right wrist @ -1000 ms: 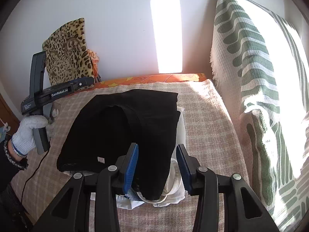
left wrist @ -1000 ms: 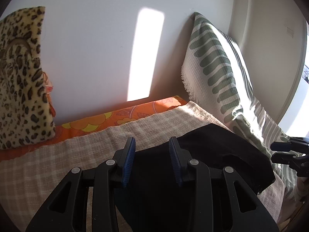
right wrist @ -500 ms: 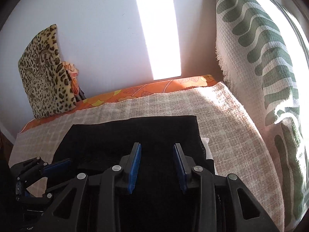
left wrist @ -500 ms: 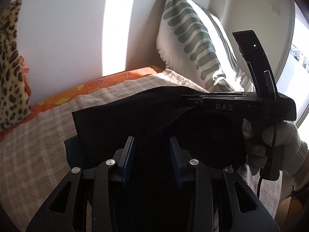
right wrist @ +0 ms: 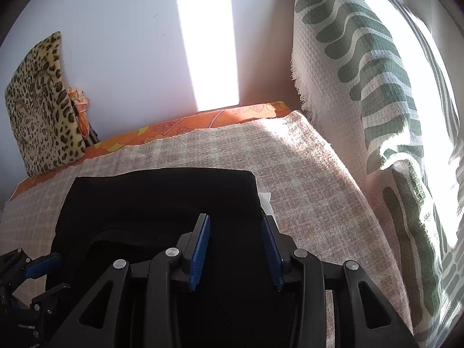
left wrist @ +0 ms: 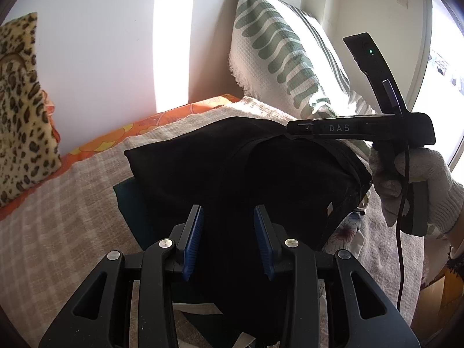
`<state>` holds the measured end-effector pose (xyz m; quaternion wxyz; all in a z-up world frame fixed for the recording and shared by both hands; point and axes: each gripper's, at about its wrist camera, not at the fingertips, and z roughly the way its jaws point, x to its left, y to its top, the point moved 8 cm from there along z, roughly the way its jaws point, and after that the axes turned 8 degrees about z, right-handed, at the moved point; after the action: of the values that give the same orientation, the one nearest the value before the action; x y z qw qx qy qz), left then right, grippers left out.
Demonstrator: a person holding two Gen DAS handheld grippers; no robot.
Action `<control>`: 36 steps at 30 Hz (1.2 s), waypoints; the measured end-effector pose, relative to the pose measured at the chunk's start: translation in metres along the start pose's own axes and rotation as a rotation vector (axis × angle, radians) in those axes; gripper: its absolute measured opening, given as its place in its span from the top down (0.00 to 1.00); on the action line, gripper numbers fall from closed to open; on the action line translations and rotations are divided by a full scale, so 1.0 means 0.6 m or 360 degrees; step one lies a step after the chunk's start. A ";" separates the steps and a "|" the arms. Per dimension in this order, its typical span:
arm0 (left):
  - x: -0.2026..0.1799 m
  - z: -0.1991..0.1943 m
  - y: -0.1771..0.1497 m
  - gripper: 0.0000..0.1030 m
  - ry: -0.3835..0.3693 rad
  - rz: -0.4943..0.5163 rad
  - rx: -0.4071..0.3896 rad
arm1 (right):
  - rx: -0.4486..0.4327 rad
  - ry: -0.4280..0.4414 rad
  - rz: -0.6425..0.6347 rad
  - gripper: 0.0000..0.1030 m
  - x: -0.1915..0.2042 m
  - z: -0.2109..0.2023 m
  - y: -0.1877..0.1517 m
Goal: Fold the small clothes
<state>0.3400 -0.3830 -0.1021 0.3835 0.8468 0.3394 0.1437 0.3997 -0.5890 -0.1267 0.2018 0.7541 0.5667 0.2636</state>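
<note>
Two grippers, my left [left wrist: 228,239] and right [right wrist: 235,250], hang with jaws spread and gripping nothing over a black garment [left wrist: 232,168] on the checked blanket [right wrist: 304,174].

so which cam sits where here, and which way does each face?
Left wrist: on the left gripper, looking forward over the black garment toward the wall; the gloved right hand and right gripper body show at right.
Right wrist: on the right gripper, facing the same wall; the left gripper's blue pads show at lower left.
Shared: black garment, leopard cushion, green-striped pillow, checked blanket.
</note>
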 end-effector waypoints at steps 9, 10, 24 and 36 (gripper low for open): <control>-0.017 -0.086 0.003 0.38 0.0053 0.0048 -0.0106 | -0.0182 -0.0011 -0.0004 0.38 0.022 -0.115 -0.023; -0.018 -0.096 0.003 0.37 0.0062 0.0055 -0.0119 | -0.0201 -0.0013 -0.0009 0.34 0.026 -0.126 -0.027; -0.010 -0.225 -0.032 0.20 0.0161 0.0087 -0.0224 | -0.0403 -0.0116 -0.0063 0.03 0.101 -0.258 -0.089; 0.010 -0.335 -0.093 0.13 0.0217 0.0036 -0.0306 | -0.0470 -0.0159 -0.0068 0.00 0.173 -0.329 -0.156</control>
<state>0.2172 -0.2416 -0.0103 0.4373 0.7981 0.3399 0.2372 0.2289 -0.4621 -0.0116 0.3441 0.7161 0.5270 0.3017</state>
